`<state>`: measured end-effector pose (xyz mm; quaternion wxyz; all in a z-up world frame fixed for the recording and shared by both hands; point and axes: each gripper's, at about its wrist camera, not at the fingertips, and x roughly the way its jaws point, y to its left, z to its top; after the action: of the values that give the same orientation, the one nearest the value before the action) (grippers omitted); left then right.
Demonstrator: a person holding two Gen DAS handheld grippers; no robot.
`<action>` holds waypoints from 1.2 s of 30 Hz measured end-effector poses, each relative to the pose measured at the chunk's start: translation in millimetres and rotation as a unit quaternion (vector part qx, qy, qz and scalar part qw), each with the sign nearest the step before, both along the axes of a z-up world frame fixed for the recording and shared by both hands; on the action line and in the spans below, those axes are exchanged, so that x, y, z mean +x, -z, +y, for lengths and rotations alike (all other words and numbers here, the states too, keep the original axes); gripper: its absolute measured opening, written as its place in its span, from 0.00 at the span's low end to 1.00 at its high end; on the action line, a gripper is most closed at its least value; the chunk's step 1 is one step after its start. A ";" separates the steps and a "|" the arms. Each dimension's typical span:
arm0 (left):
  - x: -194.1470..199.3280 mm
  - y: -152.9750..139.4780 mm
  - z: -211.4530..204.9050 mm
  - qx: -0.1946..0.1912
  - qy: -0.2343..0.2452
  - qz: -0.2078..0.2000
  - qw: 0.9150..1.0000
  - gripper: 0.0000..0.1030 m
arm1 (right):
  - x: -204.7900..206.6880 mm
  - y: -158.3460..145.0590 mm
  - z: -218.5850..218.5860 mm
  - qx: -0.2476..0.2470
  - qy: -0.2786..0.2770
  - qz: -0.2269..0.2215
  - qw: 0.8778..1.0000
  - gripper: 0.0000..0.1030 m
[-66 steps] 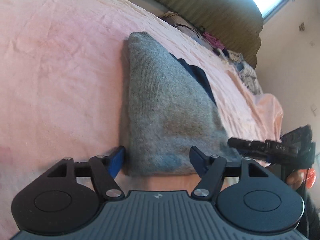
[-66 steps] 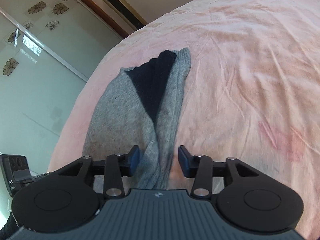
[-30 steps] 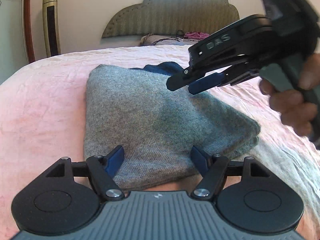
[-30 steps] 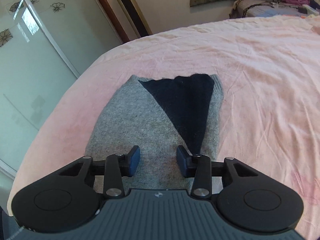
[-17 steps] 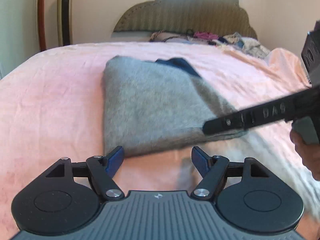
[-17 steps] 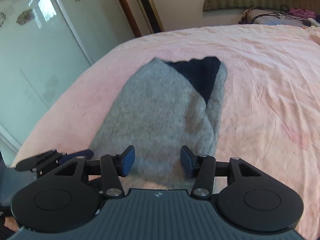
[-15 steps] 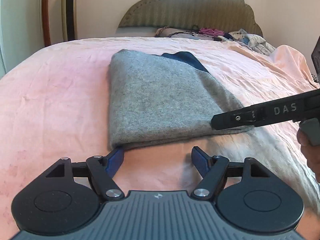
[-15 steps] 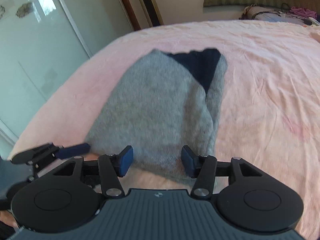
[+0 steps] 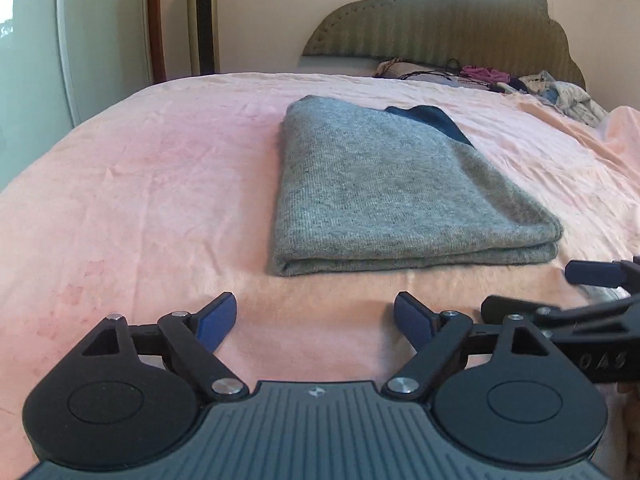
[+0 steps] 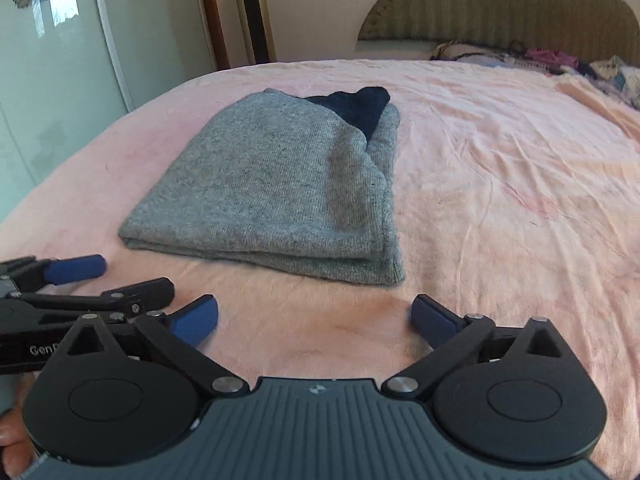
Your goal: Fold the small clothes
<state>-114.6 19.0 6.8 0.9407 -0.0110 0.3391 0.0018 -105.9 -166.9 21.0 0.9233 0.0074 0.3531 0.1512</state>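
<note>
Pink bedsheet (image 9: 140,184) fills most of the left wrist view, with a scalloped olive headboard (image 9: 440,24) at the upper right, a gold tower fan (image 9: 203,16) at the upper left, and a heap of loose clothes (image 9: 560,96) along the far right edge. A folded grey sweater (image 9: 380,188) is seen lying flat on the sheet at centre frame, a dark navy panel (image 9: 432,118) showing at its far end. The left gripper (image 9: 316,318) is held low in the frame, just short of the sweater's near fold; its jaws are opening, blue pads well apart, with only sheet between them. At the lower right the right gripper (image 9: 560,292) is seen, jaws spread and nothing between them.

From the right wrist view, the same sweater (image 10: 272,188) is seen left of centre on the bedsheet (image 10: 520,200), its navy part (image 10: 356,106) at the far end. The right gripper (image 10: 314,316) is set just before the near fold, apart from it; its jaws are opening wide over bare sheet. The left gripper (image 10: 108,276) appears at the lower left, jaws parted, possibly resting on the sheet, though that cannot be told. A frosted sliding door (image 10: 60,60) with flower decals stands at the upper left.
</note>
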 end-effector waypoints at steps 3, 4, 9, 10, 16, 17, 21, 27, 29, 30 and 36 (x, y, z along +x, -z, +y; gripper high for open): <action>0.0 0.0 2.8 -0.003 -0.004 0.000 1.000 0.88 | -4.0 3.9 7.5 -0.034 0.010 -0.018 0.999 1.00; 0.5 0.4 1.4 0.002 -0.002 0.002 1.000 0.90 | -4.2 3.7 6.2 -0.036 0.018 -0.019 0.999 1.00; 1.9 2.2 -0.7 0.009 -0.003 0.005 1.000 0.91 | -1.8 5.4 2.9 -0.041 0.052 -0.017 0.998 1.00; 1.4 2.2 -0.6 0.009 -0.003 0.004 1.000 0.91 | -1.5 5.6 3.0 -0.042 0.052 -0.017 0.998 1.00; 1.2 2.0 -1.6 0.011 -0.003 0.005 1.000 0.92 | -1.7 5.9 2.4 -0.040 0.052 -0.019 0.998 1.00; 1.0 2.0 -1.5 0.011 -0.003 0.005 1.000 0.92 | -2.0 5.8 2.4 -0.039 0.052 -0.019 0.998 1.00; 1.7 2.1 -1.4 0.013 -0.002 0.006 1.000 0.93 | -3.1 5.6 2.7 -0.039 0.051 -0.020 0.998 1.00; 1.8 2.2 -1.2 0.014 -0.002 0.007 1.000 0.94 | -5.4 4.8 2.0 -0.035 0.051 -0.021 0.998 1.00; 1.9 2.2 -1.2 0.014 -0.002 0.007 1.000 0.94 | -5.1 4.8 2.4 -0.035 0.051 -0.020 0.998 1.00; 1.8 2.2 -1.2 0.014 -0.002 0.007 1.000 0.94 | -5.2 4.7 2.3 -0.035 0.051 -0.020 0.998 1.00; 1.8 2.2 -1.0 0.014 -0.002 0.007 1.000 0.95 | -5.1 4.8 2.3 -0.035 0.051 -0.020 0.998 1.00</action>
<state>-112.8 18.0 4.7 0.9382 0.0014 0.3460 0.0085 -111.0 -164.6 16.2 0.9365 -0.0096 0.3383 0.0913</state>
